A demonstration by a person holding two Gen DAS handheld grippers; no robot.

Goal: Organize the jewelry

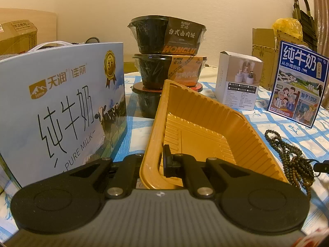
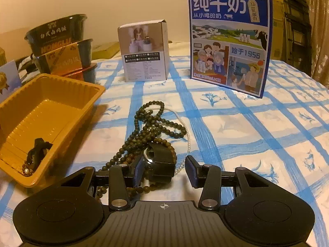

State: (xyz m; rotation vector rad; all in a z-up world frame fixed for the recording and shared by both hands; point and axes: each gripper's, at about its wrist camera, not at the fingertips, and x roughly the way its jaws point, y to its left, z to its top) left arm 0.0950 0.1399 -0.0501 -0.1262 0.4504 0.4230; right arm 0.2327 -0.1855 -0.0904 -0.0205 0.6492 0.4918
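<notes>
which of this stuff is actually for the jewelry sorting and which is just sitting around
For the job:
- yellow tray, tilted up by the shut left gripper
- dark bead necklaces
- watch, between the right gripper's open jaws

Just lying about:
- milk cartons
- stacked food bowls
- small white box

Open cloth (image 2: 257, 135) ahead and right of my right gripper (image 2: 162, 170); tray (image 2: 61, 111) blocks left, cartons (image 2: 230, 41) (white box (image 2: 144, 53) too) wall the back.
</notes>
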